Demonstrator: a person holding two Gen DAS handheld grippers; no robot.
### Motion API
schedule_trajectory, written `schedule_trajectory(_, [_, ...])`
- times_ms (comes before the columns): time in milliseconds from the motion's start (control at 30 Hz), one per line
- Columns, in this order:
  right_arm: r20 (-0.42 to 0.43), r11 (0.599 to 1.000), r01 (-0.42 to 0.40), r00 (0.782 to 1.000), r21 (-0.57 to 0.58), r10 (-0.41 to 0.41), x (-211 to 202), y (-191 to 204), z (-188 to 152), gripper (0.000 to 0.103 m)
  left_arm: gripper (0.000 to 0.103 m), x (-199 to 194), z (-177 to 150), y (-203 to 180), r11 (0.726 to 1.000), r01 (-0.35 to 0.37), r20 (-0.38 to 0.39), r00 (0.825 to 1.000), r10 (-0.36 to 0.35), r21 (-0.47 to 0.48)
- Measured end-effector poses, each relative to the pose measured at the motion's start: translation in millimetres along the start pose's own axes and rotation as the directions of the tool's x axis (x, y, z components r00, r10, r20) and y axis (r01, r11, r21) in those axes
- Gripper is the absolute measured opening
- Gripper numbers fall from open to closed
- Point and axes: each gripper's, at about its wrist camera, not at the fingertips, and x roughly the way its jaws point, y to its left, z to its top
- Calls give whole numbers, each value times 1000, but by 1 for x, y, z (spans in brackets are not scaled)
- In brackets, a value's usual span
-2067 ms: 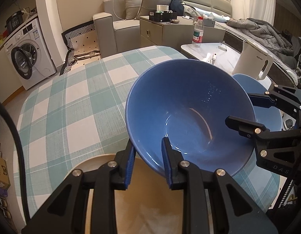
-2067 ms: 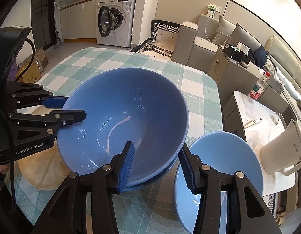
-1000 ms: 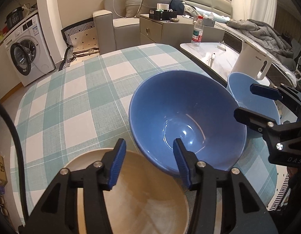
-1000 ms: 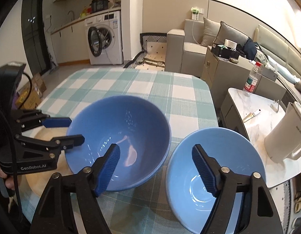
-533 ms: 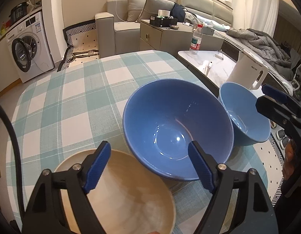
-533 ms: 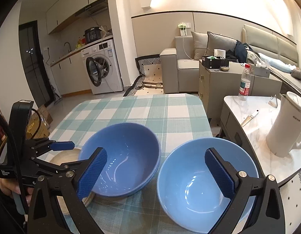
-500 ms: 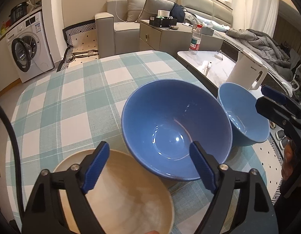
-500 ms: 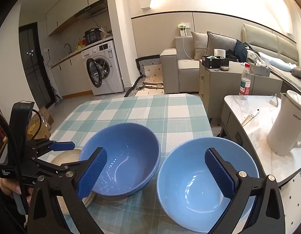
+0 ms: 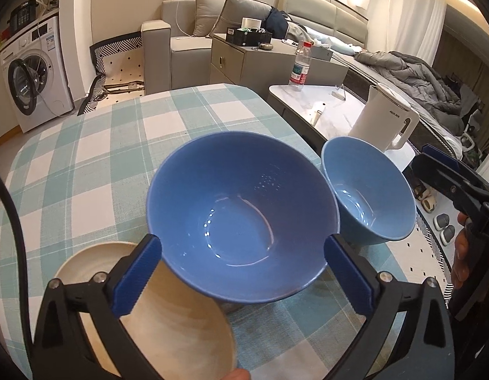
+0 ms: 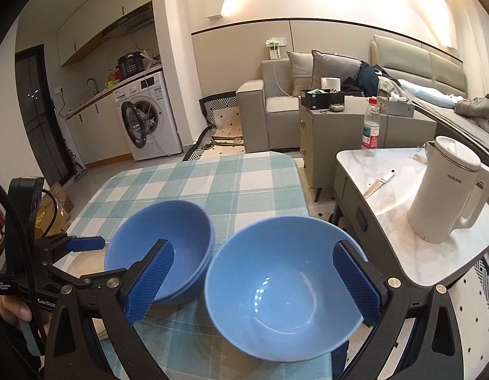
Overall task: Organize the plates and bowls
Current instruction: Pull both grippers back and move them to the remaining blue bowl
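A table covered in a teal-and-white checked tablecloth (image 9: pixel 86 164) holds three dishes, seen from two hand-held grippers.

From the left wrist camera, the left gripper (image 9: pixel 242 261) has its jaws spreading to full width, one blue pad at 8 o'clock and the other at 4 o'clock of a dark blue bowl (image 9: pixel 241 209). The pads stand apart from the bowl's wall and grip nothing. This dark blue bowl sits upright at the centre of the frame; from the right wrist camera a second rim shows just beneath it, so it appears nested in another bowl of the same colour. A cream plate (image 9: pixel 168 326) lies at 7 o'clock, its far edge tucked under the dark bowl's overhang. A light blue bowl (image 9: pixel 367 190) stands upright at 3 o'clock, just beside the dark one, near the table's edge.

From the right wrist camera, the right gripper (image 10: pixel 257 280) is spread wide, its pads flanking the light blue bowl's rim at 9 and 3 o'clock without pressing it. The dark bowl sits at 10 o'clock.

Past the table's edge, at 2 o'clock, a white electric kettle (image 10: pixel 450 193) and a water bottle (image 10: pixel 370 126) stand on a marble side table (image 10: pixel 386 196). A washing machine (image 10: pixel 146 117) stands at 11 o'clock.
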Motion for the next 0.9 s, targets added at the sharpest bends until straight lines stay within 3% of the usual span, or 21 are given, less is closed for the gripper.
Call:
schedule_trajectory(633, [13, 996, 41, 999, 83, -42, -17, -43, -2, 102, 102, 3, 1, -49, 996, 45, 10, 999, -46, 75])
schedule_trajectory(767, [-3, 995, 36, 999, 88, -36, -13, -46, -4, 102, 100, 3, 3, -58, 992, 84, 2, 996, -85, 94])
schedule_trajectory(900, [-10, 995, 14, 1000, 94, -13, -11, -50, -7, 102, 91, 5, 3, -68, 985, 125, -4, 992, -126, 115])
